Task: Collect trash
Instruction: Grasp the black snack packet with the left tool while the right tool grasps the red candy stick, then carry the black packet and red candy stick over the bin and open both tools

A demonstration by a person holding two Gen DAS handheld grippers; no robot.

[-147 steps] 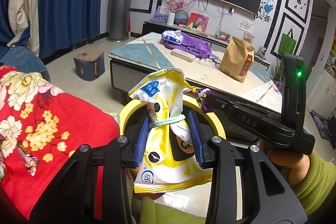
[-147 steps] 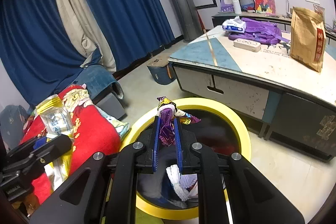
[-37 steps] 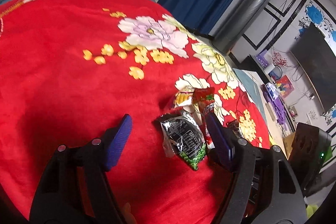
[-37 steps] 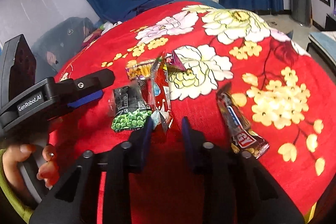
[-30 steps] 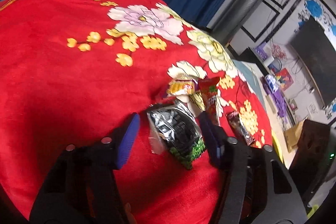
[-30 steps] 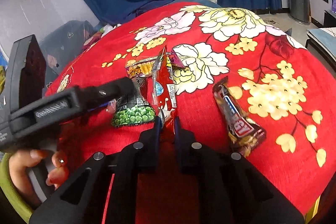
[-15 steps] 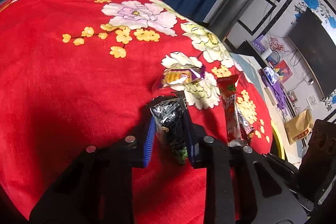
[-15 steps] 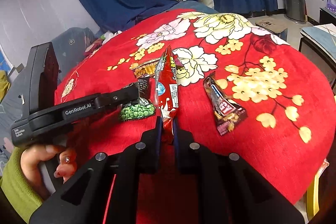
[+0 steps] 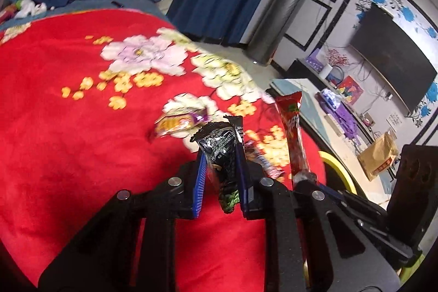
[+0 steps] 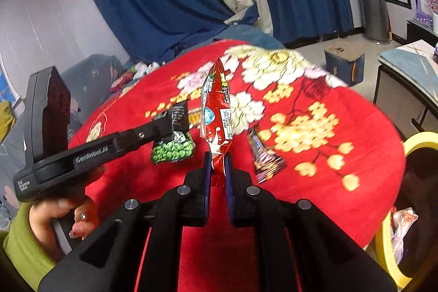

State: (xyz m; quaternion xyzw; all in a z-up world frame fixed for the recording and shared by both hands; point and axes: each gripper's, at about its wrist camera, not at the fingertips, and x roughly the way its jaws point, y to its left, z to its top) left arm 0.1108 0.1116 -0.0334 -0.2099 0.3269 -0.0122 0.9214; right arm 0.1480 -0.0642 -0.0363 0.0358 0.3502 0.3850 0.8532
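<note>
The left gripper (image 9: 219, 168), whose jaws were wide apart a second ago, has just closed onto the black pea packet (image 9: 220, 152). The right gripper (image 10: 217, 168) stays clamped on the red wrapper (image 10: 216, 114). Both pieces now hang lifted clear of the red blanket (image 9: 68, 141). A purple-and-orange wrapper (image 9: 178, 123) and a dark bar wrapper (image 10: 262, 155) remain there. The yellow-rimmed bin (image 10: 418, 144) waits just beside, probably the next stop.

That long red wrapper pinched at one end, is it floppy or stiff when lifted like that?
Fairly stiff, probably: the red wrapper stands nearly upright above the right gripper, which pinches only its bottom end. Likely light, given so small a grip. Its glossy film may be slippery.
</note>
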